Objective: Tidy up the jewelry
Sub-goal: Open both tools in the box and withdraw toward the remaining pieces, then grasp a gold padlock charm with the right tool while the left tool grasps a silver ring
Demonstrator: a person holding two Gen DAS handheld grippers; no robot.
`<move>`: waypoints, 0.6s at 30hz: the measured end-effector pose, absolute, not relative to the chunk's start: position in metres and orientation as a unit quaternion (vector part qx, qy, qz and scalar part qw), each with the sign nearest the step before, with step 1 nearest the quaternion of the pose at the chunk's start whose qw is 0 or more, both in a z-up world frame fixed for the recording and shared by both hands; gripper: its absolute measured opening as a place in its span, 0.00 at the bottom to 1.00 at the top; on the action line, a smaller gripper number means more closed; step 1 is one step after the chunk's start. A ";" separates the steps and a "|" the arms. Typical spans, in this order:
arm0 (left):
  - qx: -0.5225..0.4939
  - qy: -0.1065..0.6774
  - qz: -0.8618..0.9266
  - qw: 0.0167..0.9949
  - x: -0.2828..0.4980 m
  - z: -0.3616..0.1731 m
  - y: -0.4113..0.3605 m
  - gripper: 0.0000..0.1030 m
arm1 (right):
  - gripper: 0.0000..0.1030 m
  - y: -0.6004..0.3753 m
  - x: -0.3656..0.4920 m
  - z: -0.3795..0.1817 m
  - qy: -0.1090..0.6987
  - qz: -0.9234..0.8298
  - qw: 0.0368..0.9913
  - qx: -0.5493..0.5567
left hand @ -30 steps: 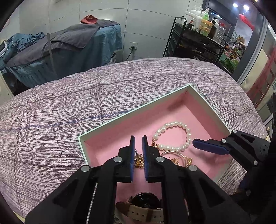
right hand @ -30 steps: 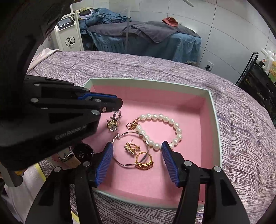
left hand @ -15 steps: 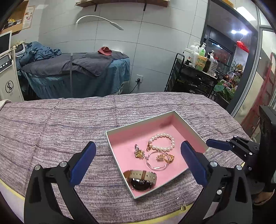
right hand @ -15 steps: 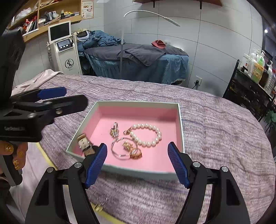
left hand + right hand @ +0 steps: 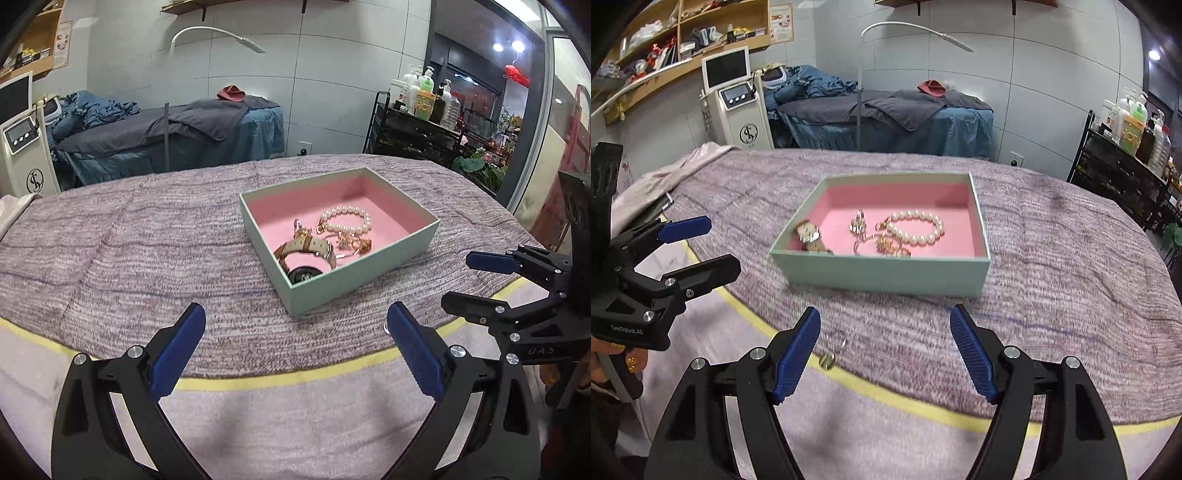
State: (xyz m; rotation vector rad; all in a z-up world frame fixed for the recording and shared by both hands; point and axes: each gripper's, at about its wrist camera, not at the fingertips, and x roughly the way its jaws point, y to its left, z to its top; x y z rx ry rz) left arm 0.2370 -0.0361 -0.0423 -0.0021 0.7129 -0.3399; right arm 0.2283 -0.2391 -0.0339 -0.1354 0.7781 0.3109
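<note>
1. Left claw (image 5: pixel 293 343): spread wide, empty, now well back from the box (image 5: pixel 364 275); jaws opened within the last second.
2. Right claw (image 5: pixel 886 345): spread too, empty, likewise pulled back from the box.
3. Inside the box: watch (image 5: pixel 306 256), pearl bracelet (image 5: pixel 347 219), ring (image 5: pixel 301 230), gold pieces.
4. Outside the box, near its front wall on the bed (image 5: pixel 1071 266): one earring (image 5: pixel 831 354), probably next to collect.

light: even indoor, soft shadows | edges: fisheye bend, dark corners | blur: slight
</note>
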 end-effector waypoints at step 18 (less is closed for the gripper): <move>-0.021 0.394 -0.149 0.907 0.207 -0.087 -0.032 0.94 | 0.49 -0.204 0.219 -0.082 0.444 0.165 0.875 -0.104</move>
